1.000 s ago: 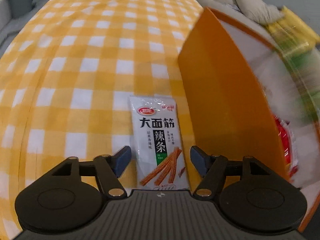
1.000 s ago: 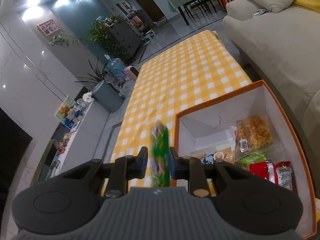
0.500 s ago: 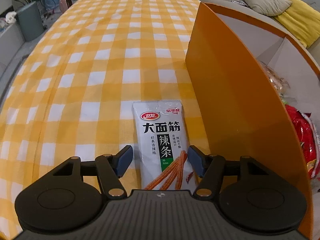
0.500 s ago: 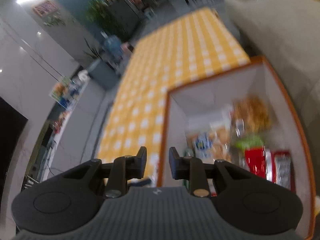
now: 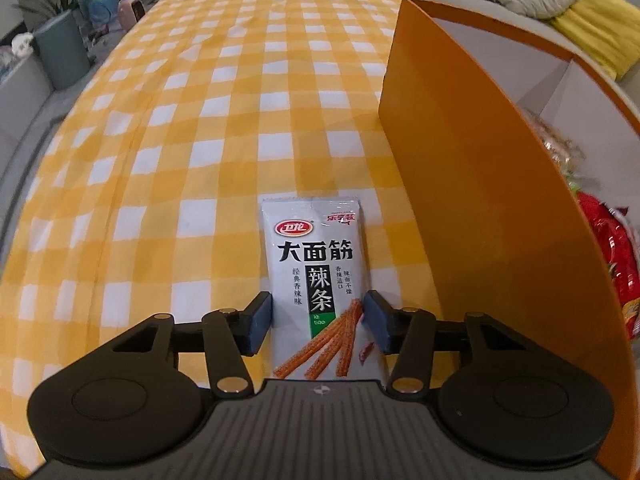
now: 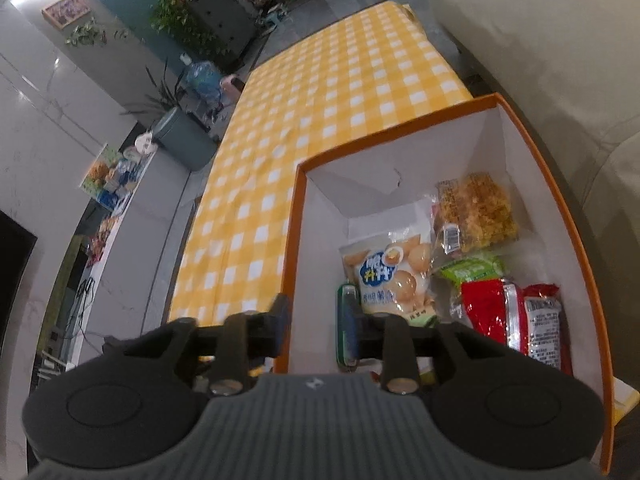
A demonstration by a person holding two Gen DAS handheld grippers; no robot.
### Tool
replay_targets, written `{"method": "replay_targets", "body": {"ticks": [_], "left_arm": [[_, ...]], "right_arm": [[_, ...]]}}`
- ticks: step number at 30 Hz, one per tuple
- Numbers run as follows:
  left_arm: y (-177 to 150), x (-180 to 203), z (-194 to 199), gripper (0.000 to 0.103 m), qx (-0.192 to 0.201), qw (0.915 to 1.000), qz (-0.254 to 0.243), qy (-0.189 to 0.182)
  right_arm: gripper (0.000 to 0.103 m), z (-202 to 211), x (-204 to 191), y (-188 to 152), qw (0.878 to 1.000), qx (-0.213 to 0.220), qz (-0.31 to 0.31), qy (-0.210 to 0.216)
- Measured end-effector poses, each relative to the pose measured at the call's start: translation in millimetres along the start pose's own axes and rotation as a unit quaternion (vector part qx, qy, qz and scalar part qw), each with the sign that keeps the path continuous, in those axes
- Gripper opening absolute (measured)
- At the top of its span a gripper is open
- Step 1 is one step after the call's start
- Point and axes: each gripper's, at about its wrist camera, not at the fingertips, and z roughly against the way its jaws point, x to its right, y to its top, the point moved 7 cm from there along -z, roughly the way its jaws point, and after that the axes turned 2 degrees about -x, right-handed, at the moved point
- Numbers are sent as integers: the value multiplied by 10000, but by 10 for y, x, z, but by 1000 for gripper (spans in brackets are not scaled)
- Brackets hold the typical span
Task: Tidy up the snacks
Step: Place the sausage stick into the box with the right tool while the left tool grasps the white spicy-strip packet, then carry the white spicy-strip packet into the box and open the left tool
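Compared with a second ago, the right gripper (image 6: 315,322) no longer holds the green packet (image 6: 345,322); its jaws are opening, straddling the orange wall of the box (image 6: 294,248), and the packet stands on edge inside, against the right finger. I judge it is released there to join the other snacks: an egg-print bag (image 6: 386,276), a clear pack of yellow crisps (image 6: 474,212) and red packets (image 6: 496,314).

The left gripper (image 5: 318,318) has narrowed and its jaws are closing around the white spicy-strip packet (image 5: 318,276), which lies flat on the bench (image 5: 200,120) just beside the box. The pads sit at both edges of the packet, probably not pressing yet.

A yellow-and-white checked cloth covers the bench. Around it I see a grey sofa (image 6: 540,60) with cushions, potted plants (image 6: 188,4) and a pale tiled floor.
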Motion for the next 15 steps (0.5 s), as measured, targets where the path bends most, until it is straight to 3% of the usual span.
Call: {"method": "replay_targets", "body": {"ticks": [1,4,6,8,12,15], "left_arm": [[1,17,-15,70,-28,10000,-59,53],[-5,69,-51,86,-28,9997,-176,171],[-4,52,-62,87,-12,9997,-125,198],[4,9,-66,83,-9,9999,23,149],[3,23,-29,59,64,9999,-6,126],[6,5,-16,57,106,9998,138,104]], "right_arm": [[60,-17,-1,-21,9999,-118,68,-45],[66,-41,0,-60,9990,-230,250,-279],[74,-64,22,-74,9988,-306,215,-304],[74,-83,42,-87,9984,-357,240,-354],[83,-110,80,-91,9979,-403,200,-470],[86,-118,91,-101,9976,-444,180,-503]]}}
